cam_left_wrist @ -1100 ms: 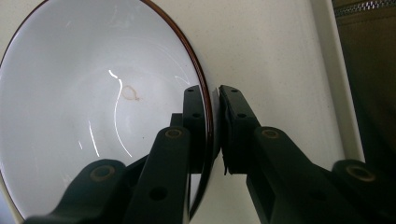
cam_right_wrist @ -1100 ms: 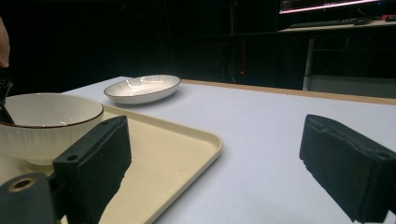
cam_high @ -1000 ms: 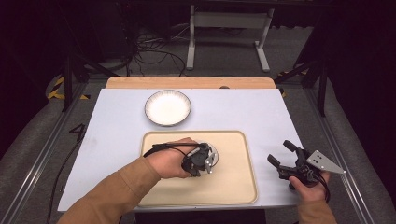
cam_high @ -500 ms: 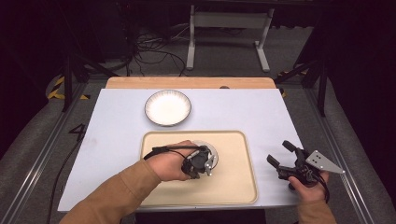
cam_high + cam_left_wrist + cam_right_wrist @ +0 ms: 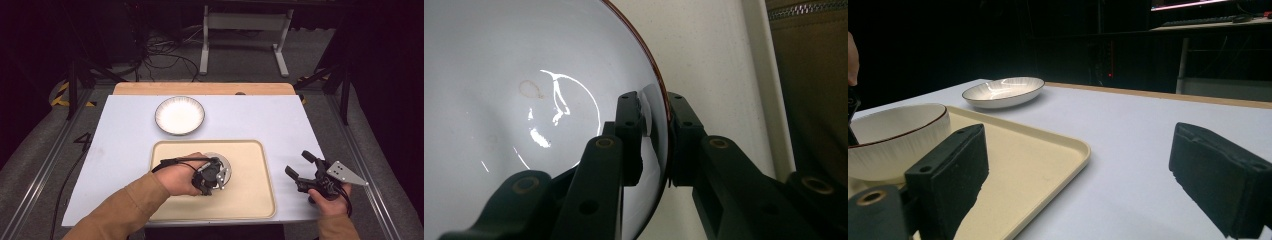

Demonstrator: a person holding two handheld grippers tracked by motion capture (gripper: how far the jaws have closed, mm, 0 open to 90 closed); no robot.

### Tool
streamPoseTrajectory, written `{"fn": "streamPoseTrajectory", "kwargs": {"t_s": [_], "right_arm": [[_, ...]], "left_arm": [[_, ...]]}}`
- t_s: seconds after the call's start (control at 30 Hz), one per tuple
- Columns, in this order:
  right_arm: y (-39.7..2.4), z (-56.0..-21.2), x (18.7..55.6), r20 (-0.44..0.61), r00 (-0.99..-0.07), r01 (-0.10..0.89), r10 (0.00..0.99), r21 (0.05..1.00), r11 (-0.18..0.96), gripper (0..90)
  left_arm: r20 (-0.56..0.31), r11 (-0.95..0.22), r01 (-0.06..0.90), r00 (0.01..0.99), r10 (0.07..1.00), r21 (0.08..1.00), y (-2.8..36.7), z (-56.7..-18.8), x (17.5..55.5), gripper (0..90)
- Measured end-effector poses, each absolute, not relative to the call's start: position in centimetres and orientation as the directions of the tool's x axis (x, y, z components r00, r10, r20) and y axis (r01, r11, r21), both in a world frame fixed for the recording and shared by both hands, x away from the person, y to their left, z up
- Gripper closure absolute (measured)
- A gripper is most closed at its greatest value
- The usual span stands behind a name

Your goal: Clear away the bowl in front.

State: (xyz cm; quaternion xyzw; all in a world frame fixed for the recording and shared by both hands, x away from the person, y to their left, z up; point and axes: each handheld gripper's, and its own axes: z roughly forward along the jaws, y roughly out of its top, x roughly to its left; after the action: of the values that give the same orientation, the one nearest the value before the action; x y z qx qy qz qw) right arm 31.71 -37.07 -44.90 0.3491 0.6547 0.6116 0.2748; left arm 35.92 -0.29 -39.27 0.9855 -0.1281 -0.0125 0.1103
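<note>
A white bowl [image 5: 224,167] with a dark rim sits on the beige tray [image 5: 250,200]. My left gripper [image 5: 209,179] reaches into it from the left. In the left gripper view, the left gripper [image 5: 654,100] has one pad inside the bowl [image 5: 524,100] and one outside its rim. The jaws have just eased open a little, and the pads still pinch the rim. My right gripper [image 5: 297,162] rests open on the table right of the tray. In its own view, nothing lies between the jaws of the right gripper [image 5: 1080,150].
A white plate [image 5: 179,115] lies on the pale tabletop behind the tray, and it is also in the right gripper view [image 5: 1003,91]. The bowl [image 5: 898,140] and the tray's raised lip [image 5: 1073,150] are left of the right gripper. The table's wooden far edge [image 5: 200,88] borders a dark floor with cables.
</note>
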Motion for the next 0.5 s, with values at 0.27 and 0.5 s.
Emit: {"fn": "streamPoseTrajectory", "kwargs": {"t_s": [0.27, 0.5], "right_arm": [[-37.0, -44.9, 31.8, 0.062, -0.609, 0.117, 0.791, 0.993, 0.013, 9.6], [-36.7, -45.0, 32.2, 0.065, -0.62, 0.123, 0.782, 0.992, 0.015, 9.5]], "left_arm": [[-0.002, -0.949, -0.2, 0.979, -0.206, 0.242, -0.1, -38.9, 35.8, 62.3], [-0.008, -0.936, -0.118, 0.992, -0.128, 0.333, 0.5, -38.0, 35.6, 47.0]]}}
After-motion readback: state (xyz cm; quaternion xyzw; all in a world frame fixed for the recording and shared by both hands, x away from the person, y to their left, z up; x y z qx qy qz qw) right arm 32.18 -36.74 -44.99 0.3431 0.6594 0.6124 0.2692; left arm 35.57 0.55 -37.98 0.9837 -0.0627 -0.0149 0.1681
